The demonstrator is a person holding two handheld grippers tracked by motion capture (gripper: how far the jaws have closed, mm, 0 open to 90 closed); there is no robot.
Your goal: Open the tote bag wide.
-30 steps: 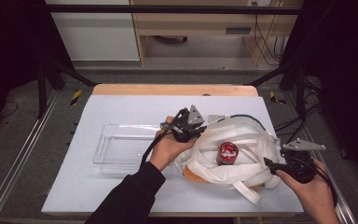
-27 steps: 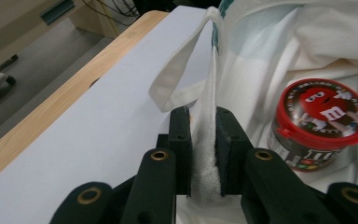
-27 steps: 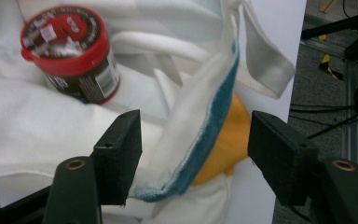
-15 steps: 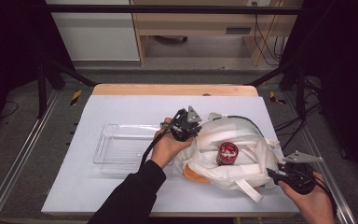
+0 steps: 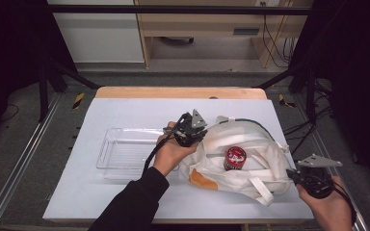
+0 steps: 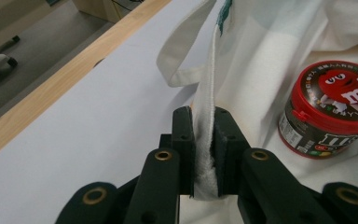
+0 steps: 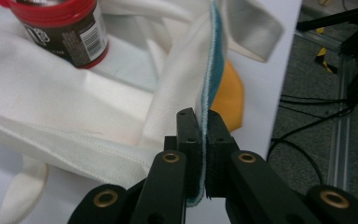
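A white cloth tote bag (image 5: pixel 250 166) lies open on the white table, with a red-lidded M&M's jar (image 5: pixel 234 158) standing in its mouth. My left gripper (image 5: pixel 195 134) is at the bag's left rim. In the left gripper view my left gripper (image 6: pixel 204 154) is shut on the thick white hem, with the jar (image 6: pixel 328 109) to the right. My right gripper (image 5: pixel 296 177) is at the bag's right rim. Its jaws have just been closing, and in the right gripper view my right gripper (image 7: pixel 203 156) is shut on the teal-trimmed edge. The jar (image 7: pixel 65 28) shows at the upper left of that view.
A clear plastic tray (image 5: pixel 125 151) lies on the table left of the bag. A loose bag strap (image 5: pixel 262 190) trails toward the front edge. An orange patch (image 7: pixel 230 100) shows on the bag. Cables and a metal rail (image 5: pixel 347 192) run along the floor at the right.
My right gripper has shifted a little toward the table's front edge and now grips the bag's right rim. The left hand and the jar have stayed where they were.
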